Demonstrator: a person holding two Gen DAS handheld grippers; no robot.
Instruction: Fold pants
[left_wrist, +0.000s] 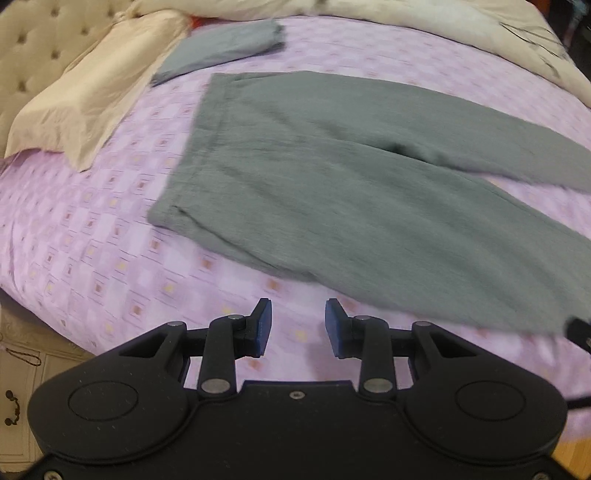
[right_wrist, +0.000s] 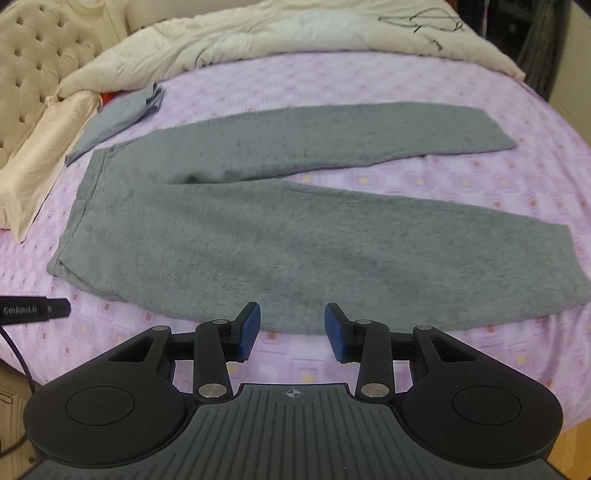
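Both grippers, left gripper (left_wrist: 297, 328) and right gripper (right_wrist: 292, 329), hover spread and empty just near the grey pants (right_wrist: 258, 236) lying flat across the bed (right_wrist: 480, 184); soft, limp and light, they look best pinched at the near leg's edge.

Grey pants (left_wrist: 332, 177) flat on lilac bed (left_wrist: 110, 229), legs toward 3 o'clock; left hand-held gripper (left_wrist: 297, 328) empty, jaws apart at 6.
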